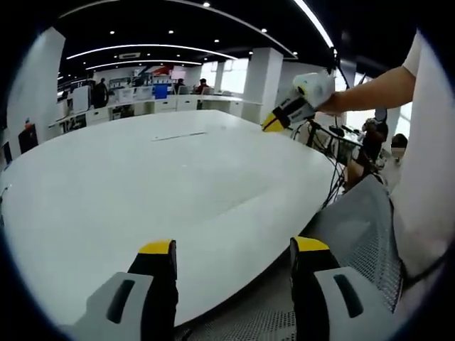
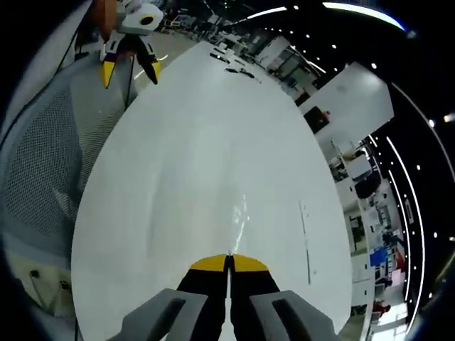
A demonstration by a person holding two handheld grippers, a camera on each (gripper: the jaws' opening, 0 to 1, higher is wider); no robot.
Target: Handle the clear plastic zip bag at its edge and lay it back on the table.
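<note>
The white table (image 1: 142,192) carries a thin straight line (image 1: 180,135), also in the right gripper view as a thin line (image 2: 306,241). It may be the zip edge of a clear bag lying flat; I cannot tell. My left gripper (image 1: 233,249) hangs open over the table's near edge with nothing between its yellow-tipped jaws; the right gripper view has this left gripper (image 2: 130,69) at the top left. My right gripper (image 2: 229,264) is shut above the table, with nothing visible in it. A hand holds that right gripper (image 1: 272,124) up over the table's right side.
A grey mesh chair (image 1: 355,241) stands against the table's near right edge, also seen as a mesh chair (image 2: 50,156). A person's white sleeve (image 1: 426,177) is on the right. Desks and white pillars (image 1: 263,82) stand beyond the table. Small items (image 2: 231,57) lie at its far end.
</note>
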